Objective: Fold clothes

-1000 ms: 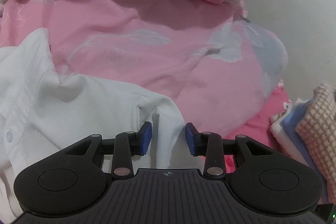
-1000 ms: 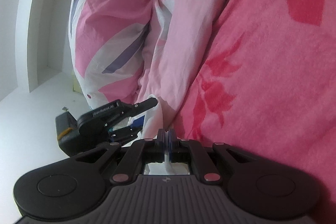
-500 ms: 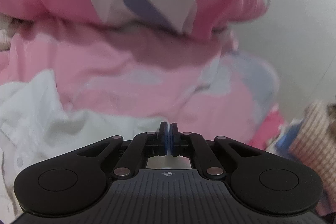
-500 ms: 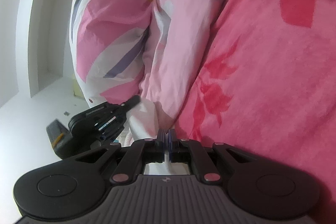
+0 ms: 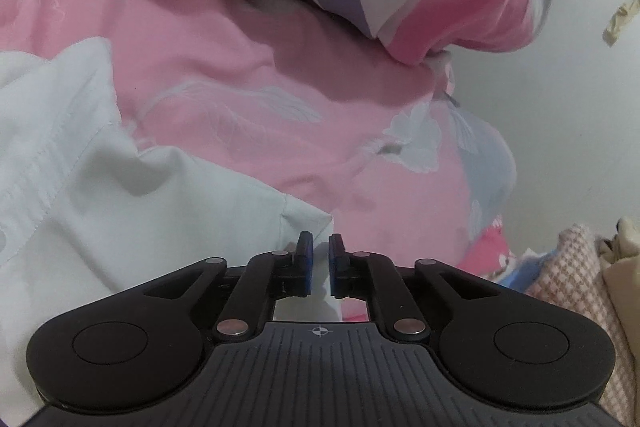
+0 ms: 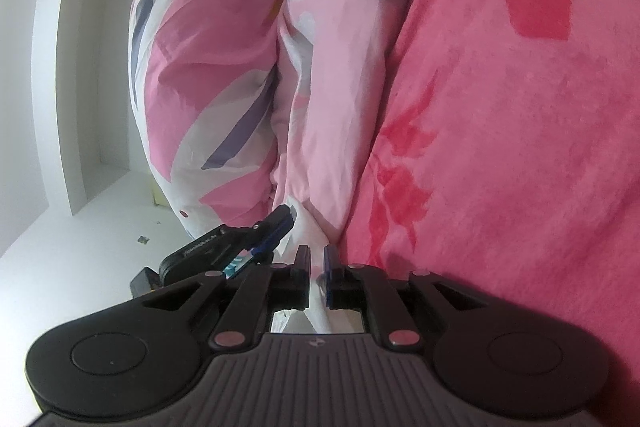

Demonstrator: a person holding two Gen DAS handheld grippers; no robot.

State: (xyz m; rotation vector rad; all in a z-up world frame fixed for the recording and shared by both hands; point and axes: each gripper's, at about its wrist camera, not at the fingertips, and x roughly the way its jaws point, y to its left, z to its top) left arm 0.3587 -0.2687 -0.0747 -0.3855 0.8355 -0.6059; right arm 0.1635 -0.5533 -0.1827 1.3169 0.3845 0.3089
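A release step of the folding is judged to be in hand: a white shirt [image 5: 120, 211] is being let go at two places on the pink bedding.

The left gripper [image 5: 319, 259] is seen with its jaws parting, a narrow gap standing between the blue pads [image 5: 307, 263]. The shirt's corner lies just ahead of and beneath the fingertips, with white cloth showing through the gap; whether the pads press on it cannot be settled, and they appear clear of it. The bulk of the shirt spreads to the left of this gripper, over the pink floral quilt [image 5: 280, 107]. A stack of folded clothes [image 5: 572, 267] is seen to its right.

The right gripper [image 6: 317, 273] is likewise opening, slightly spread, with a fold of white shirt cloth [image 6: 316, 239] between its pads and seemingly touched by them. The left gripper's fingers are seen just to its left, the pink blanket [image 6: 520, 147] to its right.

The next move is judged to call for both sets of jaws being drawn back without snagging the cloth, then a fresh edge being chosen.
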